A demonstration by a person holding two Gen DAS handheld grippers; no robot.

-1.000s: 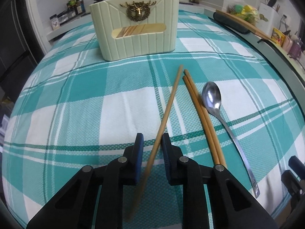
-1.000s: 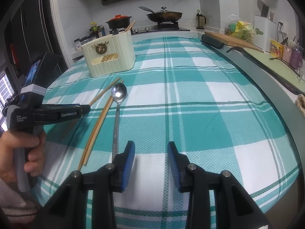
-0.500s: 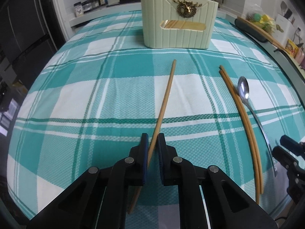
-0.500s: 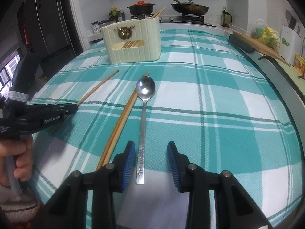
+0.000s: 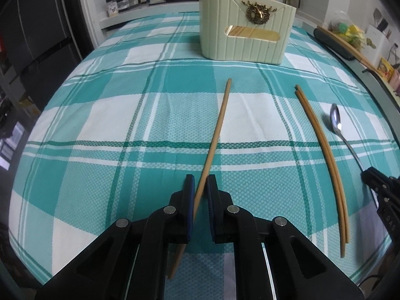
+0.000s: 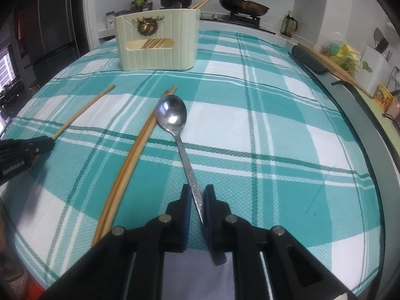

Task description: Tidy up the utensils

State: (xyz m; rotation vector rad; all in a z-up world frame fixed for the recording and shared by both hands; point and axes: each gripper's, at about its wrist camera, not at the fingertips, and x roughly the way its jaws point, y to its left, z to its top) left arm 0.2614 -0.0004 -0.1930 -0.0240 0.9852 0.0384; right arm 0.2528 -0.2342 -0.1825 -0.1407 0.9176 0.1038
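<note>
the left gripper [image 5: 200, 189] jaws grasp a single chopstick [image 5: 218, 131] and the right gripper [image 6: 198, 200] jaws the spoon [image 6: 172, 115] handle, both lying lengthwise on the desk [image 5: 100, 115] toward the holder [image 5: 246, 28] straight ahead.

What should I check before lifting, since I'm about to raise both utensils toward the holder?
1. Left gripper shut on single chopstick: ok.
2. Right gripper shut on spoon handle: ok.
3. Chopstick pair outside both grips: ok.
4. Spoon gripped low on its handle, bowl far out; whether it will tip: cannot tell.
5. Cream holder upright, top open: ok.
6. Free room inside holder: cannot tell.
</note>
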